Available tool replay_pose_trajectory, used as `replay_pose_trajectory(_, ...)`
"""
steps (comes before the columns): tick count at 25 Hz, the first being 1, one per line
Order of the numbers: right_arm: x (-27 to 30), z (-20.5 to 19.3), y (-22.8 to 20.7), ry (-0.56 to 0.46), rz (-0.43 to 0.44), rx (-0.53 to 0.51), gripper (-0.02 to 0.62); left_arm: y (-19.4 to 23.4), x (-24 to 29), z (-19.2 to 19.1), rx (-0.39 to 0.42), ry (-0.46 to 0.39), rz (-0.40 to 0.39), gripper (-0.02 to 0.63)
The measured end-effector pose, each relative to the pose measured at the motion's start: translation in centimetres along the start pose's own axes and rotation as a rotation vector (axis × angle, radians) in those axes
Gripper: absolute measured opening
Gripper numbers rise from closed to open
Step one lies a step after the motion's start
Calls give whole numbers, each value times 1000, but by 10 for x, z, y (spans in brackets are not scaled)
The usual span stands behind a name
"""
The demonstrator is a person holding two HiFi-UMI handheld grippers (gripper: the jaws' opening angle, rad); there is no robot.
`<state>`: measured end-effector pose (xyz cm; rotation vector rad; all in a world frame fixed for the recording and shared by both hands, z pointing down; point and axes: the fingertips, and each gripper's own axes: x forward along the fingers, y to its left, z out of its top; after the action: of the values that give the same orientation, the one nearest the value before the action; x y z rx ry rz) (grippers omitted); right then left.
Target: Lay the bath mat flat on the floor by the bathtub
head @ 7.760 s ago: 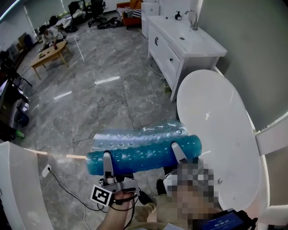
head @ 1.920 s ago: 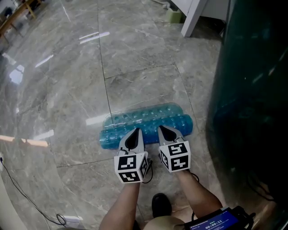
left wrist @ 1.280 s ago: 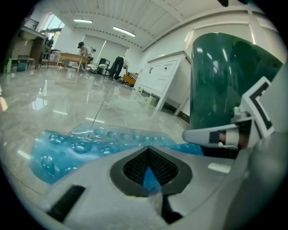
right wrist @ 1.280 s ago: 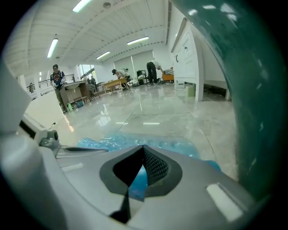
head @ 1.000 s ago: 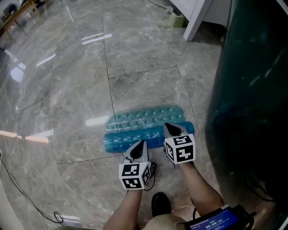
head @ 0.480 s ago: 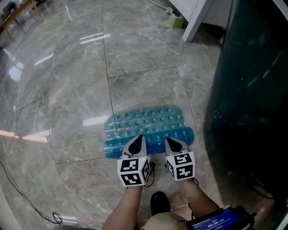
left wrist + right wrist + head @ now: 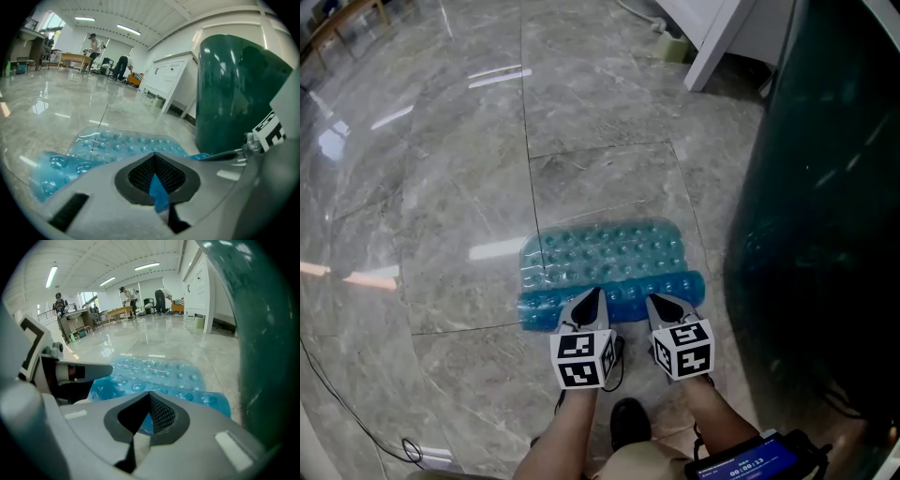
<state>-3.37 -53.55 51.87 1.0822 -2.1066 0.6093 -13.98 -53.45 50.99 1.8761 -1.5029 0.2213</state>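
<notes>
A translucent blue bubbled bath mat (image 7: 605,251) lies partly unrolled on the grey marble floor beside the dark green bathtub (image 7: 825,234). Its far part is flat; its near edge is still a roll (image 7: 544,307). My left gripper (image 7: 589,298) and right gripper (image 7: 660,302) are both shut, side by side, with their tips against the near side of the roll. In the left gripper view the mat (image 7: 117,143) spreads ahead of the shut left gripper (image 7: 153,154), with the tub (image 7: 234,89) at the right. The right gripper view shows the mat (image 7: 161,370) beyond the shut right gripper (image 7: 150,393).
A white vanity cabinet (image 7: 722,33) stands past the tub at the top. A cable (image 7: 356,412) runs over the floor at the lower left. A person's shoe (image 7: 628,422) is just behind the grippers. People and tables (image 7: 93,49) are far off.
The roll has come toward me and grown thinner, and the flat part is longer. The left gripper, off the mat a second ago, is back at the roll. The right gripper drew back with it.
</notes>
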Motion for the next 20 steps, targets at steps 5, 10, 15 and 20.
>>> replay_pose_trajectory(5,8,32,-4,-44,-12,-18,9,3,-9,-12,-37,-11,-6,6)
replay_pose_trajectory(10,38,29,1,36,-29,-62,9,6,-1,-11,4,25,-37,6)
replay_pose_trajectory(15,39,19,2,118,-37,11,9,3,-4,-15,8,131,-120,6)
replay_pose_trajectory(20,21,12,7,118,-54,139,15,1,-9,-26,18,205,-185,6)
